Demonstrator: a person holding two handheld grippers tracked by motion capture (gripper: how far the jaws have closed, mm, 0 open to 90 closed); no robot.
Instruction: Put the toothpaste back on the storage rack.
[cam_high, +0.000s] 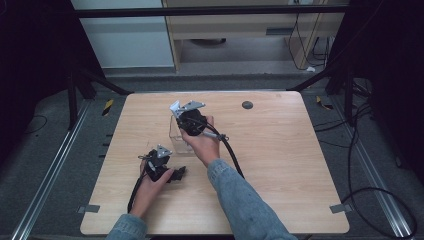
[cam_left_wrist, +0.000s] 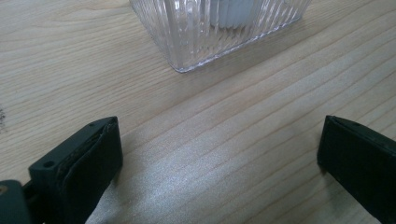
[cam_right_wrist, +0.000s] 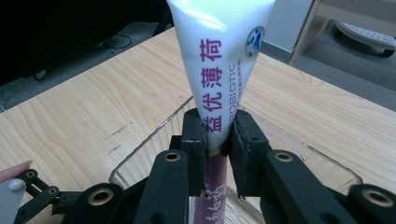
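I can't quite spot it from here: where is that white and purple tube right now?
In the right gripper view the tube stands upright, clamped by the right gripper, its lower end inside the clear ribbed container near the table's middle.

My right gripper (cam_right_wrist: 218, 140) holds the tube (cam_right_wrist: 219, 60) over the ribbed container (cam_high: 180, 137); my left gripper (cam_high: 172, 174) sits on the table (cam_high: 280, 165) just before that container.
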